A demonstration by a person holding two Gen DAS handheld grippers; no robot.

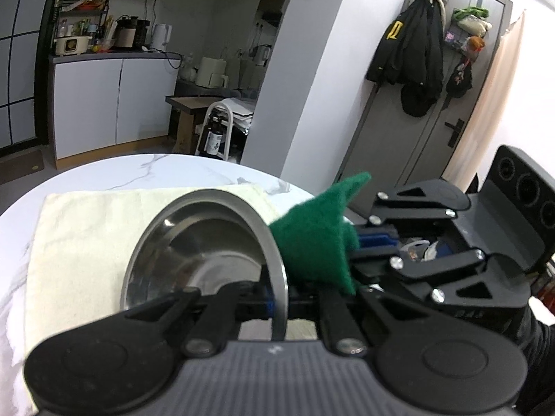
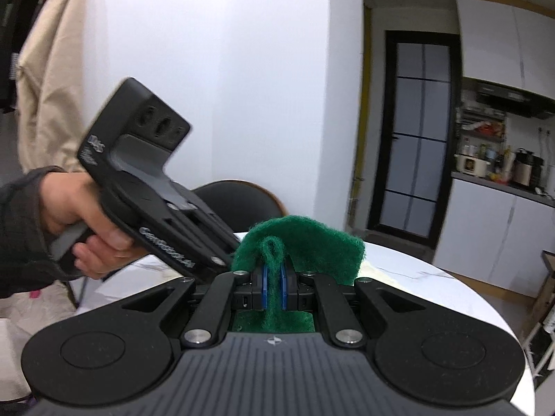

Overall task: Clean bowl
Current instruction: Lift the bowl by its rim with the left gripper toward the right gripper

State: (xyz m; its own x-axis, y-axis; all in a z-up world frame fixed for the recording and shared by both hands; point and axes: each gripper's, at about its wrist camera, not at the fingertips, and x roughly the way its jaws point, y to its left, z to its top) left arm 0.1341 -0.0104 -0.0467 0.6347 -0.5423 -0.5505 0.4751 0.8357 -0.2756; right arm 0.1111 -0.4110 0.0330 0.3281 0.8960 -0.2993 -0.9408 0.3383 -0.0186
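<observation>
Kitchen behind; marble table [image 1: 104, 173] bears cream cloth [image 1: 83, 228]

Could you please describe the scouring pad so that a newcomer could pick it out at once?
Above the white marble table, beside the tilted steel bowl that the left gripper holds, the right gripper pinches a scouring pad. It is the only dark green, fuzzy thing there.

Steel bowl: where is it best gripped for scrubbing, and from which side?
By its thin rim, as the left gripper does now: one finger inside the steel bowl, one outside, coming from the near edge. That leaves the tilted hollow facing the green scouring pad.
</observation>
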